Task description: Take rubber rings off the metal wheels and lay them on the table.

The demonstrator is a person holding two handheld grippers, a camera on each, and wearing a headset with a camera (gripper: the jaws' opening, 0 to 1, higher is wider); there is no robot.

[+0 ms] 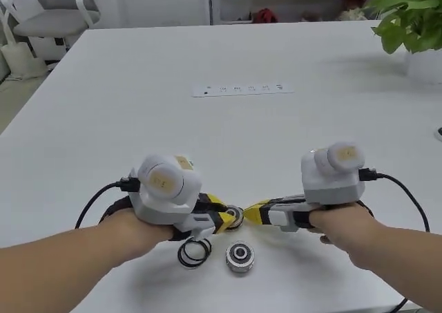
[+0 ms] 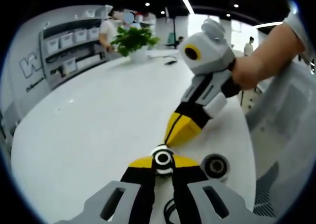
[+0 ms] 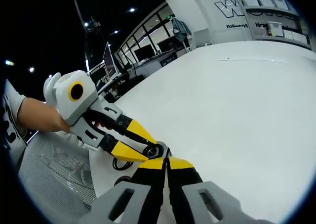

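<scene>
A white surface [image 1: 276, 140] carries a power strip [image 1: 242, 89] at its middle, with a potted plant [image 1: 409, 16] at the far corner and an office chair [image 1: 48, 12] beyond. The left tool [image 2: 163, 160] pinches a metal wheel [image 2: 162, 157]. The right tool [image 3: 165, 160], pressed together, has its tip at that wheel. Black rubber rings [image 1: 195, 252] and a second wheel [image 1: 239, 255] lie nearer the person.

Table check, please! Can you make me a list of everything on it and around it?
Surface: white table, bare in the middle.
Job's things: held wheel in the left gripper; loose wheel and black rubber rings lying on the table.
Clutter: socket strip.
Grippers: left shut on the held wheel; right gripper shut, tips at that wheel.
Cables: black cables, one from each gripper.
Surroundings: potted plant, chair.
</scene>
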